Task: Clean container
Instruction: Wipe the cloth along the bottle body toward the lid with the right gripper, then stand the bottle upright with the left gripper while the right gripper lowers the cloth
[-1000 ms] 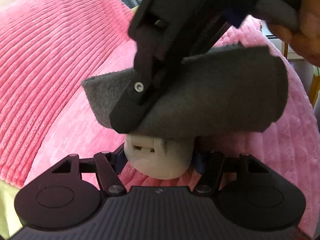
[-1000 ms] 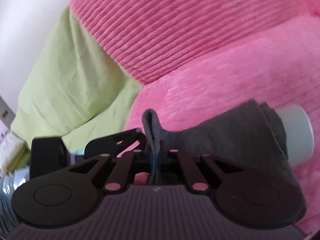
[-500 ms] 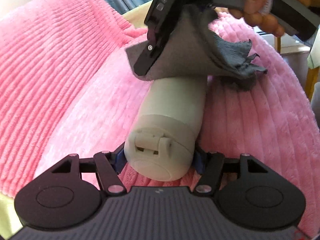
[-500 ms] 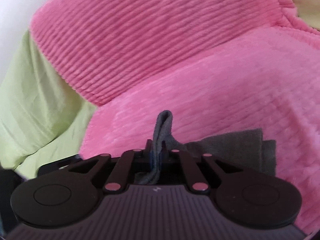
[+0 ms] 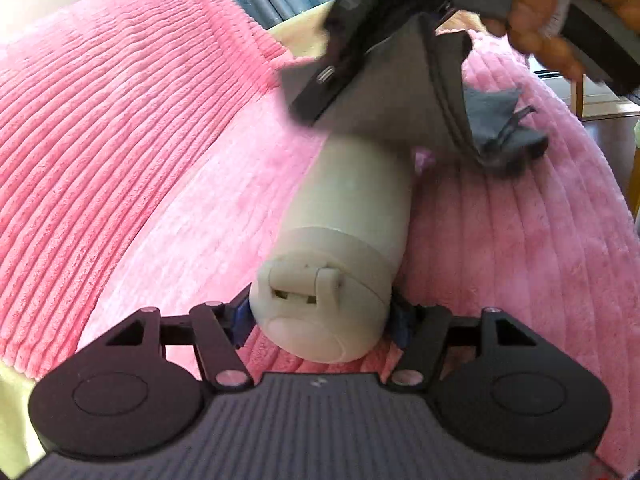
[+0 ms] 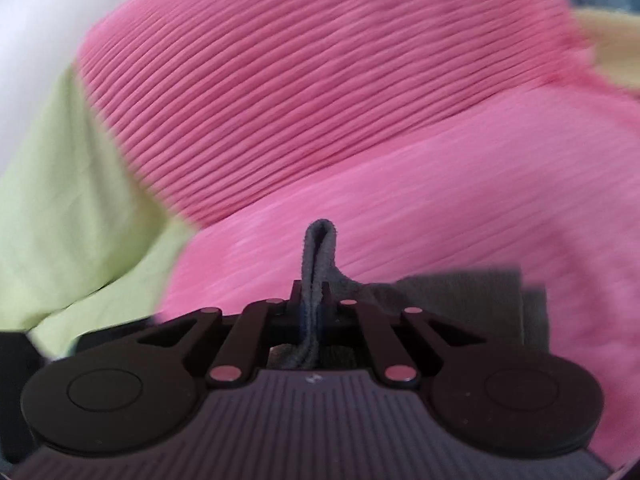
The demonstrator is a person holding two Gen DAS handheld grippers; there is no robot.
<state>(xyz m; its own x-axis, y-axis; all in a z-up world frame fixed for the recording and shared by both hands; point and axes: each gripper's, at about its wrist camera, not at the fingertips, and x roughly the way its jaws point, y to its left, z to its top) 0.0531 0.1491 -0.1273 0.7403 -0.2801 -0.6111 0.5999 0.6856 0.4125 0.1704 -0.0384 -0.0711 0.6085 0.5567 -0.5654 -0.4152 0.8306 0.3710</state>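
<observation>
The cream bottle [image 5: 340, 248] is laid on the pink blanket [image 5: 140, 140], its lid end clamped by the left gripper [image 5: 320, 316]. The smooth, stiff body (probably slippery) is best held there. The soft grey cloth [image 6: 316, 276] is pinched by the right gripper [image 6: 316, 312], whose jaws have just been closing.

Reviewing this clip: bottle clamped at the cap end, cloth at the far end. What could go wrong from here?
1. The left tongs grip the white bottle only at its cap end, so wiping pressure at the far end could lever it loose.
2. The right tongs pinch just a narrow fold of the grey cloth; it might slip out.
3. The bottle lies on a soft pink blanket, which could give under pressure and weaken the wipe.
</observation>
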